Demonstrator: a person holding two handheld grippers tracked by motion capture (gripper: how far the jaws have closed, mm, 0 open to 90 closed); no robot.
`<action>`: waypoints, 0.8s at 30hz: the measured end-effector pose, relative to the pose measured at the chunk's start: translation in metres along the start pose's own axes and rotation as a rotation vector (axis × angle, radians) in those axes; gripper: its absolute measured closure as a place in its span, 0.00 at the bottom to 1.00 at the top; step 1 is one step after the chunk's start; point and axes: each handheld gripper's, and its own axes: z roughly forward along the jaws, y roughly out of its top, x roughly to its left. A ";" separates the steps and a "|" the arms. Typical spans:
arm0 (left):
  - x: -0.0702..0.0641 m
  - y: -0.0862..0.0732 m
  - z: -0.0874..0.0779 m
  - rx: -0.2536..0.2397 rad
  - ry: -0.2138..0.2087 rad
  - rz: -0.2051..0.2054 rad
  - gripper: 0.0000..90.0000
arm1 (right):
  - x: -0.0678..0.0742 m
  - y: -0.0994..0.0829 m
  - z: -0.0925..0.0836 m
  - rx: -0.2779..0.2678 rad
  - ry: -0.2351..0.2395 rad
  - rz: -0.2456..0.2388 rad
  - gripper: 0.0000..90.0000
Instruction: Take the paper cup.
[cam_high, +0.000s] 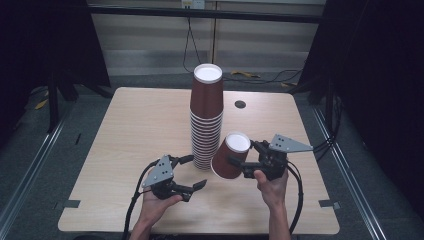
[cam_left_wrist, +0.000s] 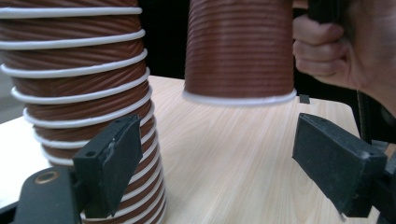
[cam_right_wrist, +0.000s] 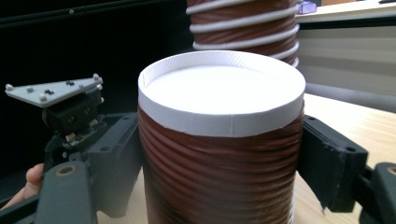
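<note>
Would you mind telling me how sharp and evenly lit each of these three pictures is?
High view: table evenly lit, surroundings dark; the stack of cups is crisp. Left gripper view: soft throughout, its near jaws blurred, wide-angle bending on the stack. Right gripper view: the held cup fairly sharp, its white base bright but not blown out, the left gripper dim against black.

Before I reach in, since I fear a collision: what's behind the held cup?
In the right gripper view, the stack rises right behind the cup. The cup hides the stack's lower part and the table there.
</note>
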 end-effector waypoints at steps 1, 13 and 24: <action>0.000 0.000 0.001 0.003 -0.004 0.002 0.17 | 0.000 -0.002 0.001 0.003 0.002 0.000 0.25; -0.006 0.001 0.014 0.033 -0.029 0.032 0.17 | 0.005 -0.015 0.012 0.016 0.057 0.002 0.25; -0.010 -0.004 0.026 0.032 -0.063 0.012 0.14 | 0.010 -0.026 0.026 0.040 0.111 0.022 0.25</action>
